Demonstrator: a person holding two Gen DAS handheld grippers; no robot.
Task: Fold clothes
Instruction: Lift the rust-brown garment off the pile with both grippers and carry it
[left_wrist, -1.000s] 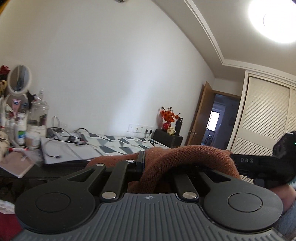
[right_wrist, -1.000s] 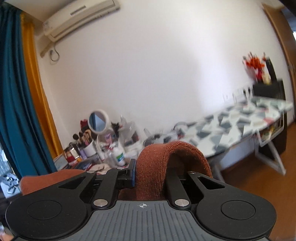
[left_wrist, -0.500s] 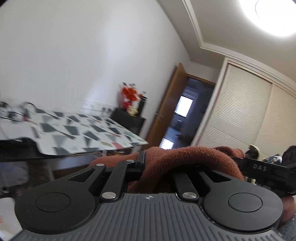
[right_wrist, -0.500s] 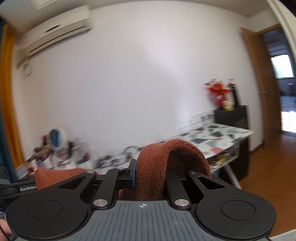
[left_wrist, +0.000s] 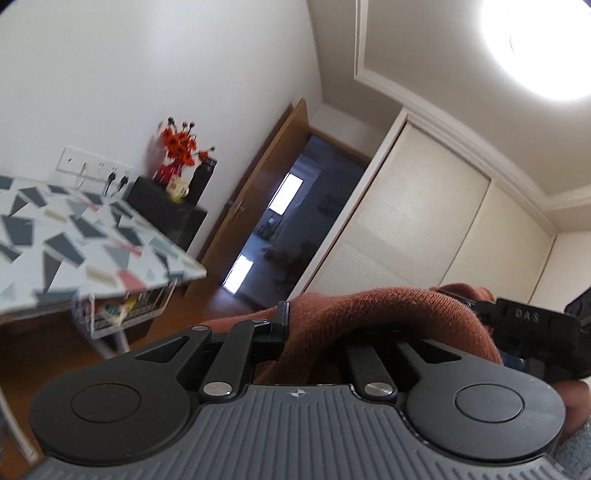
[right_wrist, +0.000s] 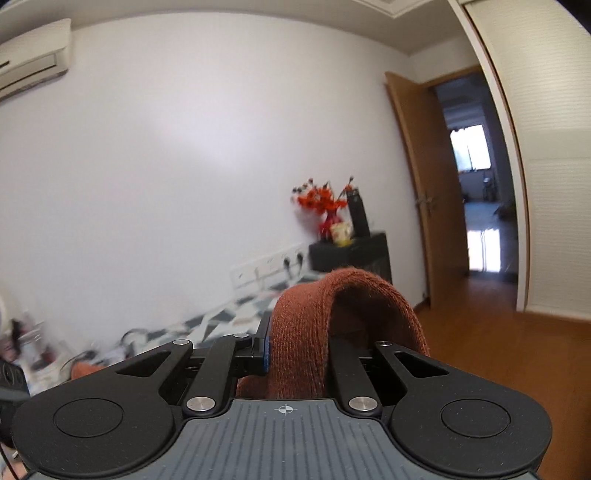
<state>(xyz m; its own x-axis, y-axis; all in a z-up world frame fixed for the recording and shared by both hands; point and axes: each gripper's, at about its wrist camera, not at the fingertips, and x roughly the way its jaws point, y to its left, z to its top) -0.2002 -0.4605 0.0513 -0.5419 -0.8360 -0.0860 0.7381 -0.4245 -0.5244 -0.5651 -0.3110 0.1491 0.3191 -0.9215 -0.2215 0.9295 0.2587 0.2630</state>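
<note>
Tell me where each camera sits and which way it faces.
Left wrist: on the left tool, tilted up toward the door, wardrobe and ceiling lamp; its linkage, the gripped sweater and the right tool show.
Right wrist: on the right tool, facing the wall and door; its linkage and the sweater show.
Shared: sweater, flowers, patterned table, door.

One rust-brown knitted garment (left_wrist: 388, 314) is up in the air, pinched by two grippers, the left gripper (left_wrist: 314, 332) and the right gripper (right_wrist: 295, 354). Against the wall stands one patterned counter (left_wrist: 55, 236) and one black cabinet (right_wrist: 354, 251). On the cabinet I count one vase of red flowers (right_wrist: 325, 206), one mug (right_wrist: 341, 232) and one dark bottle (right_wrist: 358, 214).
</note>
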